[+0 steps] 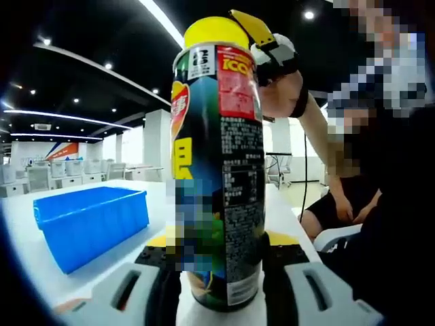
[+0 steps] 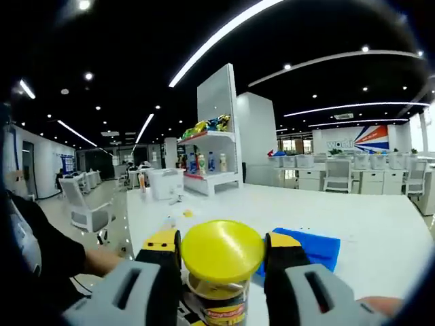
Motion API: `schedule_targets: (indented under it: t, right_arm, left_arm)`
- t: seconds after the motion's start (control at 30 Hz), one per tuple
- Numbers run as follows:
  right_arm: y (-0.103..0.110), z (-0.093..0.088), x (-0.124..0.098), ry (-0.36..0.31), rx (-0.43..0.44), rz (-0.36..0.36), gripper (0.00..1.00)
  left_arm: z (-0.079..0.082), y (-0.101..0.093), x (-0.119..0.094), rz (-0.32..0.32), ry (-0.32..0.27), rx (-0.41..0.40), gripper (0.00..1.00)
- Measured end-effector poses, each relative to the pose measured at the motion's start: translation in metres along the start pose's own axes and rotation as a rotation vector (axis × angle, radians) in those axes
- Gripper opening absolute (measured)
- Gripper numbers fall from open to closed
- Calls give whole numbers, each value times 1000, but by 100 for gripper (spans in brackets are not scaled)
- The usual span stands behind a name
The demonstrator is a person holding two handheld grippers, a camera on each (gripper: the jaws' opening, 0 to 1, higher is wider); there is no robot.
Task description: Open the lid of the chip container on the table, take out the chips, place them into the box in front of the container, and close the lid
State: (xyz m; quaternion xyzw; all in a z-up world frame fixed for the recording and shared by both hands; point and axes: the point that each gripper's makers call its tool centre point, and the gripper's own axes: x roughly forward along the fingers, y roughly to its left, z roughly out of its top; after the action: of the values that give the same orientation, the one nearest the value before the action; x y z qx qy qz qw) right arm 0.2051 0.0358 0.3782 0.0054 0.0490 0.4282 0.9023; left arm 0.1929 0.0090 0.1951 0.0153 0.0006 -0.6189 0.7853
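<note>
The chip container (image 1: 221,170) is a tall dark can with a red label, standing upright on the white table (image 1: 41,265). My left gripper (image 1: 221,265) is shut on its lower body, black pads pressed to both sides. A yellow lid (image 1: 214,30) sits on top. In the left gripper view the right gripper (image 1: 255,28) shows at the lid as a yellow-tipped finger held by a gloved hand. In the right gripper view the yellow lid (image 2: 221,251) lies between the jaws of my right gripper (image 2: 221,250), which is shut on it. The blue box (image 1: 92,221) stands on the table beside the container.
The blue box (image 2: 306,248) lies just past the lid in the right gripper view. A seated person (image 1: 380,170) is close on the right of the table. A white shelf with bottles (image 2: 204,163), desks and chairs stand farther off.
</note>
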Motion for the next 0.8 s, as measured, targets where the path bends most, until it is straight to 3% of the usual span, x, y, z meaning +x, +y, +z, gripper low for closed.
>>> schedule_targets:
  t: [0.2,0.33,0.8]
  right_arm:
    - [9,-23,6,60,5,29,47]
    - [2,-35,5,110,-96,-11,47]
    - [6,-38,6,125,-163,12,48]
  left_arm:
    - [0,0,0,-1,0,8,47]
    - [-1,0,0,-2,-5,11,47]
    - [-1,0,0,7,-7,20,47]
